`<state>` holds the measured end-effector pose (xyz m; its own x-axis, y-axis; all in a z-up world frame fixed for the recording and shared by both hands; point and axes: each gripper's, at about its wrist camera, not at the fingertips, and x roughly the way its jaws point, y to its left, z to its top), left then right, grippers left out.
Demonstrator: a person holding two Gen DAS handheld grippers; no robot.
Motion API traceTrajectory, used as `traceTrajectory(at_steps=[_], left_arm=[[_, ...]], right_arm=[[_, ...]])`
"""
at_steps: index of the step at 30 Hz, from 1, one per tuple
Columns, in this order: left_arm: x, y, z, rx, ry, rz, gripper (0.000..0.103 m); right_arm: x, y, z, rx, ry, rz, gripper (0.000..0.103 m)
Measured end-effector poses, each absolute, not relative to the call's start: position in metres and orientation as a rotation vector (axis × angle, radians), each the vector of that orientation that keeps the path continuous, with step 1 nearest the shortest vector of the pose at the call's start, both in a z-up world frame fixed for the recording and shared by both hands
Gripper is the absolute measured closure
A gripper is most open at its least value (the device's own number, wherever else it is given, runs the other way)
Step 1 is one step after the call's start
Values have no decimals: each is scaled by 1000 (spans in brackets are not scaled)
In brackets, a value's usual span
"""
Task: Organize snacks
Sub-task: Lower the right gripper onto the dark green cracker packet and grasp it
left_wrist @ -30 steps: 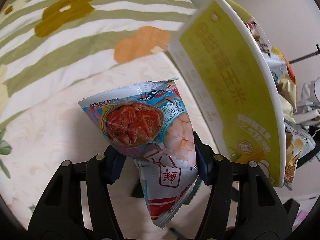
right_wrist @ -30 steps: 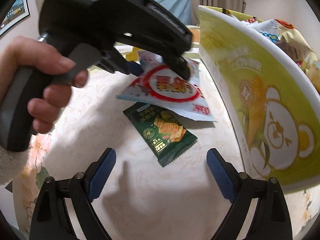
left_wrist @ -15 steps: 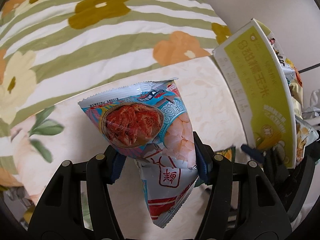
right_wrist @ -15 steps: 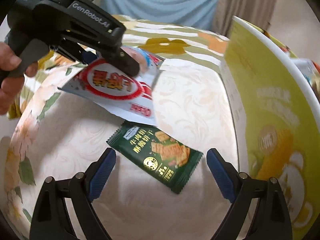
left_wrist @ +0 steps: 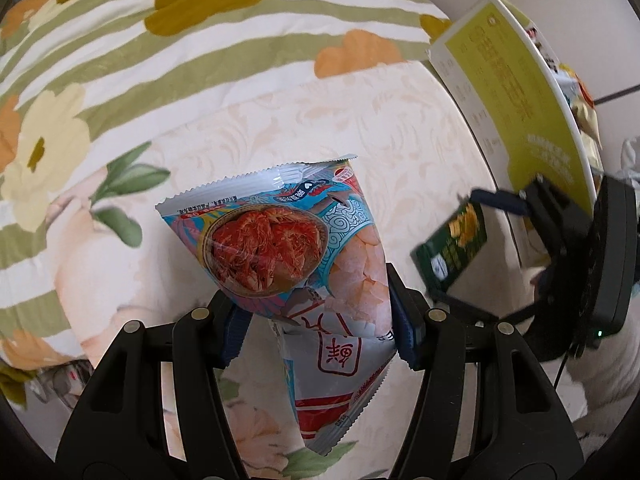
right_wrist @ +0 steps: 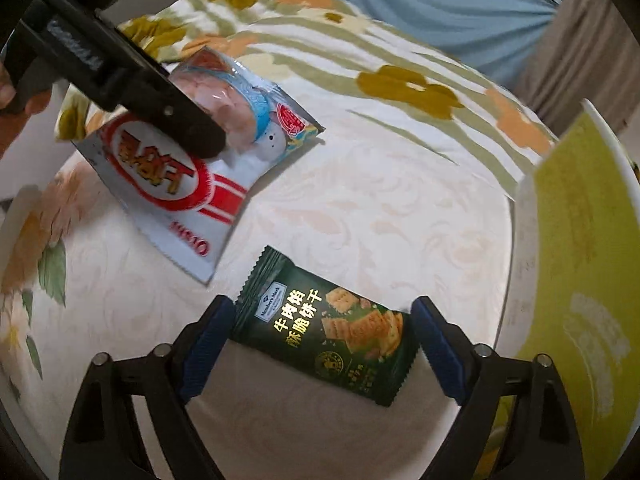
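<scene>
Left tool (left_wrist: 316, 316) is clamped on a crinkled blue-and-white plastic shrimp-snack bag (left_wrist: 288, 248), held clear above the cream floral bedspread (left_wrist: 320, 128). Right tool (right_wrist: 320, 344), jaws wide and just closing in, straddles a dark green foil biscuit packet (right_wrist: 332, 328) lying flat on the bedspread, pads not yet pressing. Nearby, at the right, stands a yellow-green cardboard box (right_wrist: 576, 248) holding other snack bags.
</scene>
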<state>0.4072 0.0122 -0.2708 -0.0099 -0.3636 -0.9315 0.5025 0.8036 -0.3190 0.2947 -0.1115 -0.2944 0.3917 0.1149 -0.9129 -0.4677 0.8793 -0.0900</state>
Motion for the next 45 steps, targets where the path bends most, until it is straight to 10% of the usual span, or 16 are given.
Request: traceTrajectory(at_steps=[24,37,45], left_arm=[[341,26,-278,16,1483,-648,47],[317,34,-280,3,1496,-652,46],[310,45,-285,-110,1503,-617,45]], right_arm=[[264,-117,-281,-309,1222,500,17],[266,-86,-293,-821,1318,538,17],[298,-113,-296,-369,1404,472,35]])
